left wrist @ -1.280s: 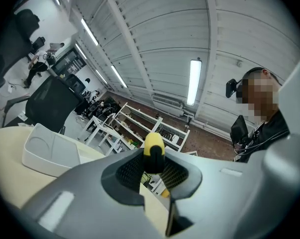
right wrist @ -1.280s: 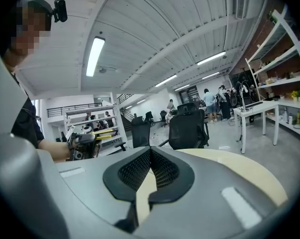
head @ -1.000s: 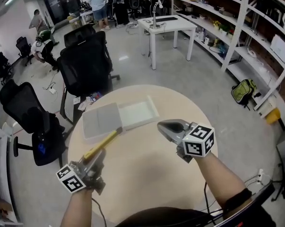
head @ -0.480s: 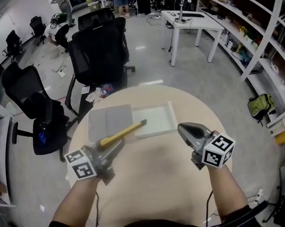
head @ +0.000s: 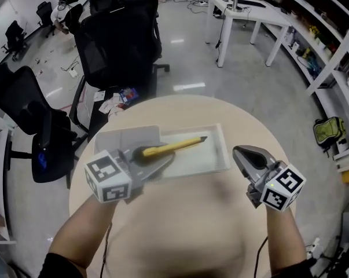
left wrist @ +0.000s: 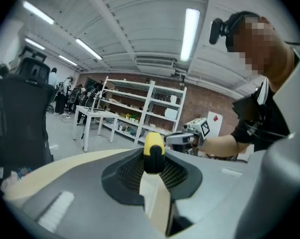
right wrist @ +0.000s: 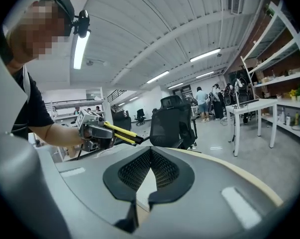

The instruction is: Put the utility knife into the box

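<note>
The yellow utility knife [head: 175, 146] hangs level over the open white box [head: 219, 158], its dark tip pointing right. My left gripper [head: 154, 158] is shut on the knife's near end, just left of the box above its grey lid [head: 123, 140]. In the left gripper view the knife's yellow butt [left wrist: 153, 152] sits clamped between the mesh pads. My right gripper [head: 242, 153] hovers right of the box, shut with nothing in it; in its own view the pads [right wrist: 140, 169] meet at the tip, and the knife [right wrist: 121, 132] shows to the left.
The box and lid lie at the far side of a round beige table [head: 180, 230]. Black office chairs [head: 117, 45] stand just behind the table and at its left [head: 29, 126]. A white desk [head: 249, 7] and shelving [head: 330, 45] are further off on the right.
Both hands have moved forward and down toward the box. The left gripper has rolled and swung the knife from pointing up-right over the lid to lying level over the box.
</note>
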Motion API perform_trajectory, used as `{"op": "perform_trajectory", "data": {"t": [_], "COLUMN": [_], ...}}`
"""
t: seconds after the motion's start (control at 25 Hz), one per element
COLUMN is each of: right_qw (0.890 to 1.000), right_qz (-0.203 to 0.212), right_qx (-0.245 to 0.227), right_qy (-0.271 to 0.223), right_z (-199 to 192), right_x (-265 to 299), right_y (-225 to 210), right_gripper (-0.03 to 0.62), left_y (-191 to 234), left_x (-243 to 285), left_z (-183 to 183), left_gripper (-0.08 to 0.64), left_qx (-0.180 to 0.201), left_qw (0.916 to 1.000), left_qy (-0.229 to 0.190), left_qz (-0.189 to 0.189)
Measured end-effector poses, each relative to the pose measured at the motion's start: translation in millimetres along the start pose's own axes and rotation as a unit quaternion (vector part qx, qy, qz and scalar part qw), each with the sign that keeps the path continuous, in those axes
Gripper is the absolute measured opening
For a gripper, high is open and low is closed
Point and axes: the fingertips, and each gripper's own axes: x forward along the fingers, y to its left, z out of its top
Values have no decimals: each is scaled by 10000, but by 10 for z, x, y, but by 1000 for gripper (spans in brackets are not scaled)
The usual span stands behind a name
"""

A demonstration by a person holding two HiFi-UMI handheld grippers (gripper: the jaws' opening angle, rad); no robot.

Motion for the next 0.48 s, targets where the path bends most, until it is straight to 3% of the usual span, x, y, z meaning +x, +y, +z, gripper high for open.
{"op": "perform_trajectory", "data": {"t": [0.16, 0.32, 0.48], "right_qw": [9998, 9993, 9993], "right_qz": [-172, -294, -333], "right_qx": [-51, -201, -140], "right_qy": [-4, 97, 73], "right_z": [-127, -299, -446], "right_x": [48, 68, 102], "right_y": [-313, -550, -713], "right_gripper": [14, 14, 14], "left_y": [218, 374, 487], "left_x": [360, 705, 921], "left_z": [-191, -466, -700], "left_gripper": [66, 64, 64], "left_qx": [895, 1682, 2142], "left_qw": [9922, 9704, 9514], "left_qy": [848, 1721, 2197], "left_qz": [-172, -210, -275]}}
